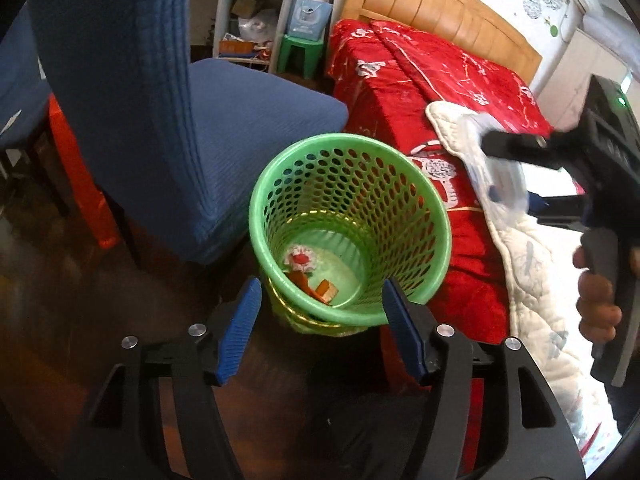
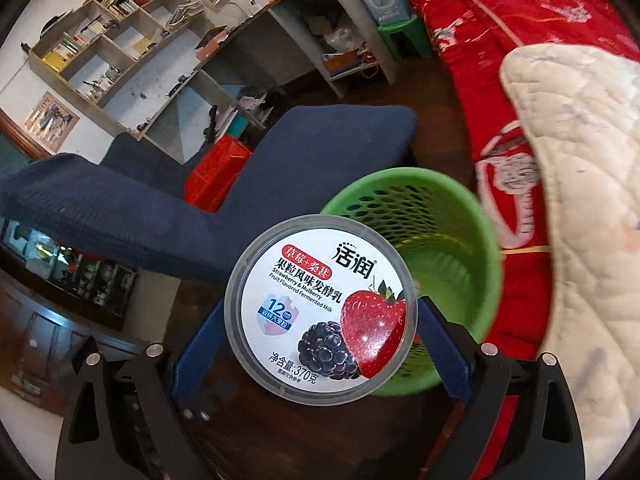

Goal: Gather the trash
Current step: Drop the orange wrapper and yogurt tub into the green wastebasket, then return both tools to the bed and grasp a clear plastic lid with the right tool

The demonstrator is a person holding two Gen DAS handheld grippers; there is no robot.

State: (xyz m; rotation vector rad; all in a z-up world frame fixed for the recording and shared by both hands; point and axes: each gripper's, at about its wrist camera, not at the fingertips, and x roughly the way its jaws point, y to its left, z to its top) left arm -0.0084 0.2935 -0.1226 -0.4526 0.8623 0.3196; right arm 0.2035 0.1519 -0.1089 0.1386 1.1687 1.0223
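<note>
- Right gripper (image 2: 320, 328): blue pads clamped wide on a yogurt tub (image 2: 320, 308), lid toward camera.
- Left gripper (image 1: 320, 312): jaws released, nothing between the pads, poised above the green mesh wastebasket (image 1: 350, 216).
- Basket on the floor between blue chair (image 1: 224, 128) and red bedding (image 1: 440, 80), scraps inside.
- Step: carrying the tub to the basket. Next: centre over the rim, let go.
</note>
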